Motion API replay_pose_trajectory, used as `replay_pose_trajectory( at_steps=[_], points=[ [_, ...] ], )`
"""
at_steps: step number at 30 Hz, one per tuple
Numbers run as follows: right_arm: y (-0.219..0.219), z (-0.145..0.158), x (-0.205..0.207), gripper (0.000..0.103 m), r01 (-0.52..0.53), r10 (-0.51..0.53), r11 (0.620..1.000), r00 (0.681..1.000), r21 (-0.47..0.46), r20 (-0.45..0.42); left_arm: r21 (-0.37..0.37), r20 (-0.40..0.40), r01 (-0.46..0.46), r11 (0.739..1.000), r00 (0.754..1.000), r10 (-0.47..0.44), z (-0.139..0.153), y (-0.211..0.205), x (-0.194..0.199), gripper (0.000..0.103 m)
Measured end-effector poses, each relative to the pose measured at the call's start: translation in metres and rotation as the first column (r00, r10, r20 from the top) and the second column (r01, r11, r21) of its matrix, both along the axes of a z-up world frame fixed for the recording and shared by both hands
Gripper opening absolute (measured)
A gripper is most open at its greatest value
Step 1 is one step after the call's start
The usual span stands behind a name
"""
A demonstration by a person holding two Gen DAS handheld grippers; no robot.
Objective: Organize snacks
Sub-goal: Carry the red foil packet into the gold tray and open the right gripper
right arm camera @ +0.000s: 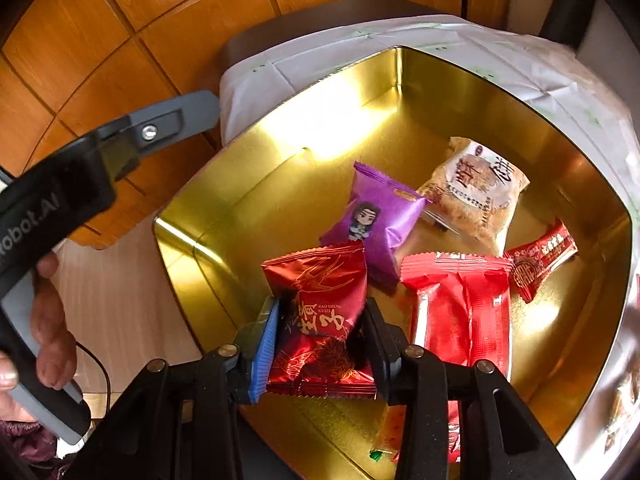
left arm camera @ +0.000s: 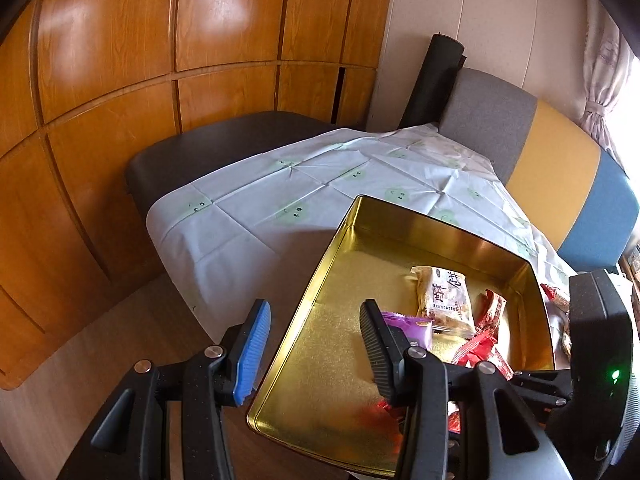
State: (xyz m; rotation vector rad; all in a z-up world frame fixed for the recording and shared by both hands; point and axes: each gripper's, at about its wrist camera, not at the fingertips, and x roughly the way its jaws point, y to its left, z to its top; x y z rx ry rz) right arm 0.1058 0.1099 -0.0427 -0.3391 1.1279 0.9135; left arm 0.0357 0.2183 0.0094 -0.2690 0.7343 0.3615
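Right tool (right arm camera: 320, 344) gripping red pkt (right arm camera: 320, 320), over gold tin (right arm camera: 192, 240), purple pkt (right arm camera: 376, 216) beyond

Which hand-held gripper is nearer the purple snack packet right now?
Left. The left hand-held gripper has one finger right beside the purple snack packet; the right hand-held gripper, clamping a dark red packet, sits just short of it.

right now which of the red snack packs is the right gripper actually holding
The dark red foil pack with gold line art, pinched between the right gripper fingers above the gold tin. The bright red pack and small red pack lie loose in the tin.
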Motion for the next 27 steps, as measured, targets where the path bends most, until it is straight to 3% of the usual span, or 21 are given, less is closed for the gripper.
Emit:
replay_pose_trajectory(
  at_steps=[2,9,17,23,27],
  points=[
    [-0.006,0.002,0.002,0.050,0.013,-0.013,1.000,1.000,0.026,-0.012,0.004,-0.002,0.003,1.000,1.000,-0.003,-0.001,-0.001,0.000,0.047],
    [-0.023,0.017,-0.003,0.051,0.038,-0.039,0.996,0.999,0.078,0.008,0.014,-0.005,0.019,1.000,1.000,-0.019,-0.002,-0.007,0.001,0.047],
    [-0.067,0.049,-0.016,0.051,0.101,-0.117,0.981,0.989,0.168,0.090,0.048,-0.001,0.073,0.996,0.997,-0.073,0.000,-0.024,0.000,0.047],
    [-0.109,0.063,-0.020,0.052,0.178,-0.204,0.969,0.967,0.171,0.150,0.069,0.000,0.134,0.989,0.991,-0.134,0.002,-0.041,0.000,0.047],
    [-0.147,0.065,-0.017,0.058,0.251,-0.277,0.956,0.945,0.154,0.175,0.072,0.009,0.177,0.982,0.984,-0.178,0.003,-0.053,-0.002,0.047]
  ],
)
